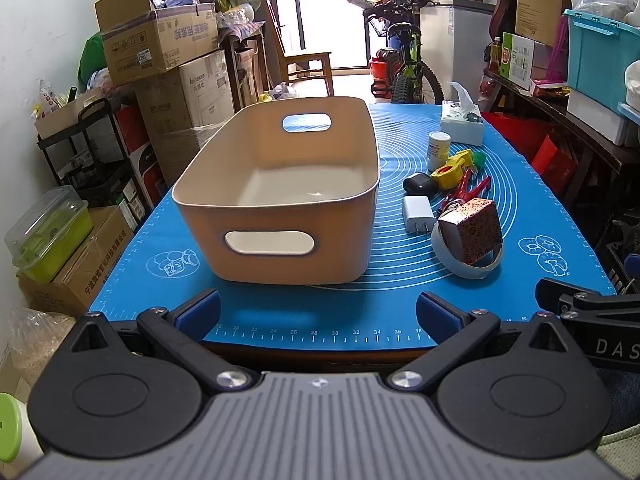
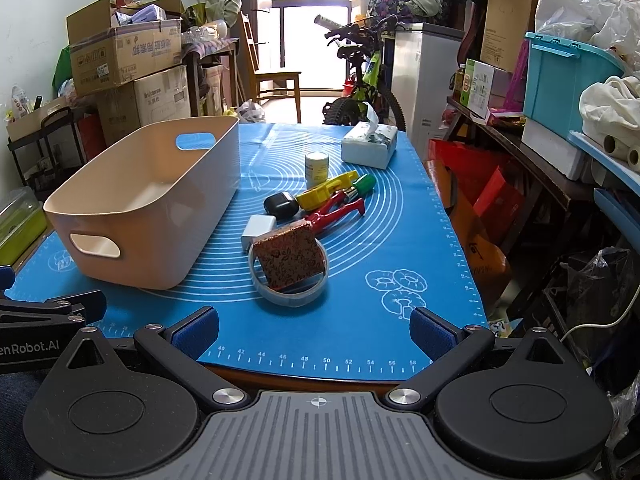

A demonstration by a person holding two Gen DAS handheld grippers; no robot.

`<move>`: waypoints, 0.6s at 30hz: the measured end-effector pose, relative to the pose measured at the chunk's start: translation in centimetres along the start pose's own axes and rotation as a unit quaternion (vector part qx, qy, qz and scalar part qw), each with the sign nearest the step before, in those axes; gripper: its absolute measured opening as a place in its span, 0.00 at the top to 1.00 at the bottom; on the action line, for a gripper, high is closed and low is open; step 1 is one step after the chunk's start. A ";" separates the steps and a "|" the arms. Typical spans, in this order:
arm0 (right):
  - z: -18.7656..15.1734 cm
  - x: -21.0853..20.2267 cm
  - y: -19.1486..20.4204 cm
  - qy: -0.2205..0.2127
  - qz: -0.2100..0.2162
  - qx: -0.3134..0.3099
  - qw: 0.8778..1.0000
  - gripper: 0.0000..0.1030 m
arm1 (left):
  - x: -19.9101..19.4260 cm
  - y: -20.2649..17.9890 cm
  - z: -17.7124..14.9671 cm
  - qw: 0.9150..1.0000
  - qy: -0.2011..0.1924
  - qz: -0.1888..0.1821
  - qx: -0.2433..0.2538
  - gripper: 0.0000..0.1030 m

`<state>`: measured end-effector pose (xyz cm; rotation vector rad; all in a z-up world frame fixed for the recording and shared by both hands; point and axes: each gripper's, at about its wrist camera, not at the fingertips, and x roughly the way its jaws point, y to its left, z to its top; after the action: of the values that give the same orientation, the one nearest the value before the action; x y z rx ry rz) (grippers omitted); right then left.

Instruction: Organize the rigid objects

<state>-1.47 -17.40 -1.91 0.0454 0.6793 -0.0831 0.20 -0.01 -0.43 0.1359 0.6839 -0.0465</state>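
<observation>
An empty beige bin [image 1: 280, 200] [image 2: 152, 208] stands on the blue mat, left of a cluster of small objects. The cluster holds a patterned box [image 1: 472, 232] [image 2: 290, 258] leaning in a tape ring [image 1: 466, 266] [image 2: 288, 296], a white charger [image 1: 418, 213] [image 2: 258, 230], a black case [image 1: 417, 184] [image 2: 280, 204], red pliers [image 1: 466, 192] [image 2: 336, 210], a yellow tool [image 1: 452, 168] [image 2: 324, 192], a green-capped item [image 2: 362, 184] and a small white bottle [image 1: 439, 150] [image 2: 317, 166]. My left gripper [image 1: 318, 312] is open and empty at the near edge, before the bin. My right gripper [image 2: 314, 330] is open and empty, before the tape ring.
A tissue box [image 1: 462, 122] [image 2: 370, 142] sits at the mat's far right. The blue mat [image 1: 540, 208] [image 2: 400, 216] covers the table. Cardboard boxes [image 1: 156, 32] stack to the left, shelves with a teal bin [image 2: 568, 80] to the right, a bicycle [image 2: 364, 76] beyond.
</observation>
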 end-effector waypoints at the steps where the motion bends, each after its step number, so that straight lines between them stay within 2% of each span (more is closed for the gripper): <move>1: 0.0 0.0 0.0 0.000 0.000 0.000 1.000 0.02 | 0.0 0.0 0.0 1.000 0.000 0.000 -0.001 0.00; 18: 0.0 -0.3 0.2 -0.009 0.001 -0.008 1.000 0.02 | 0.0 0.6 0.0 1.000 0.000 -0.001 -0.010 0.00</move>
<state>-1.72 -17.13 -1.73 0.0303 0.6626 -0.0751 0.24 0.54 -0.33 0.1154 0.6840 -0.0404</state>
